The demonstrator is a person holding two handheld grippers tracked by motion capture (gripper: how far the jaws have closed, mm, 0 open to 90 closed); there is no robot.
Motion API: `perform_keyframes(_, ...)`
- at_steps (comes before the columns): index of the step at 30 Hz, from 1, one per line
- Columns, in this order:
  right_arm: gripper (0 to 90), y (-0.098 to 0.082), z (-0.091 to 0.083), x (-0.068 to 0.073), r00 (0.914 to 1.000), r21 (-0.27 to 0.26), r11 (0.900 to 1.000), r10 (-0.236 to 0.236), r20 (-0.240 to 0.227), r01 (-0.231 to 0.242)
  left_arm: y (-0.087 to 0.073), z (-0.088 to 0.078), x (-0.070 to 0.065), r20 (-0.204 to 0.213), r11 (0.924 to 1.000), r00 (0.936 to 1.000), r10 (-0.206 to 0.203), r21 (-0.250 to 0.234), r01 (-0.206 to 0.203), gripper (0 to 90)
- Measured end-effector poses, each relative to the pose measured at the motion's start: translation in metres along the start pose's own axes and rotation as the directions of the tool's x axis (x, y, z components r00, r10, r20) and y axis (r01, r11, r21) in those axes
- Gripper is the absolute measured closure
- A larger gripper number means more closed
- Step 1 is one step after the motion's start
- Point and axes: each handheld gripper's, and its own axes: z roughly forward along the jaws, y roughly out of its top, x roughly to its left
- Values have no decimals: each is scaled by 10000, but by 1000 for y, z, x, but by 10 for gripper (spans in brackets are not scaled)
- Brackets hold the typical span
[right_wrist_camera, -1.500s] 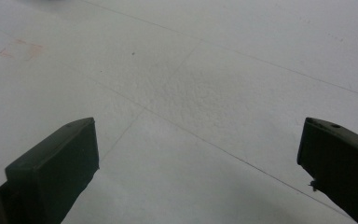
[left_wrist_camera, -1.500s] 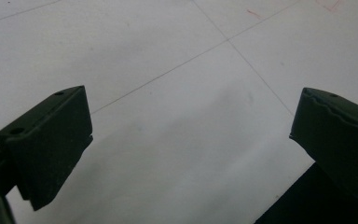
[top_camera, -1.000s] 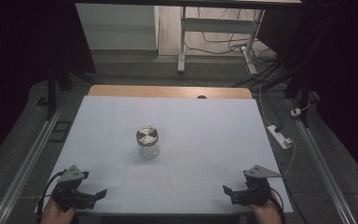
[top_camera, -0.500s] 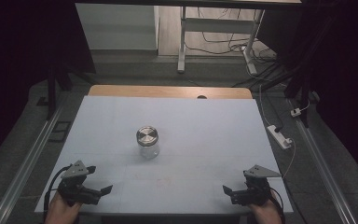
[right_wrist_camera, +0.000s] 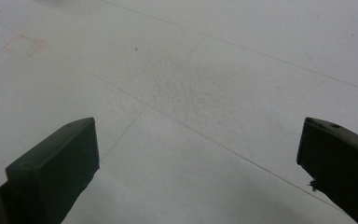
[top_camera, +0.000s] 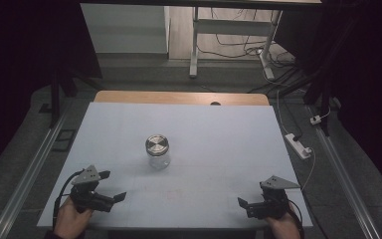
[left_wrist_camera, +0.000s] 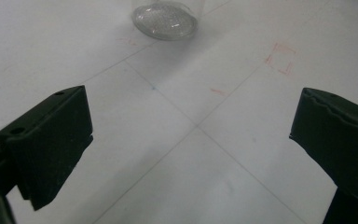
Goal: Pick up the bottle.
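Jar [top_camera: 157, 151] stands upright, metal lid [top_camera: 156, 145] on.

My left black two-jaw gripper [top_camera: 110, 191]: matte black body, grey three-cornered plate on top, black cable looping off the back past my left hand [top_camera: 69, 219]. My right black two-jaw gripper [top_camera: 242, 204]: same build, grey plate, dark strap or cable at my right hand [top_camera: 281, 226]. In the gripper views the jaws are blocky black wedges with a small round hole near the top edge. One right jaw has a chipped lower corner.
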Motion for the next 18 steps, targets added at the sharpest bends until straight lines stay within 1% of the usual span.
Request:
perform_keyframes(2,0,0,0,0,10000,-6,10000,23,2,-23,2,3,1,45,10000,10000,-44,26,44,0)
perform_keyframes(5,0,0,0,0,10000,11,10000,15,2,-15,6,8,1,7,9999,10000,99,23,-99,0)
perform_keyframes(8,0,0,0,0,10000,13,10000,-14,3,14,11,13,1,-115,9996,9996,271,83,-270,0)
perform_keyframes(10,0,0,1,1,10000,31,10000,-48,6,48,14,16,2,-114,9995,9995,289,92,-288,0)
perform_keyframes(18,0,0,0,0,10000,20,10000,10,71,-10,27,31,8,76,9999,10000,18,139,-19,0)
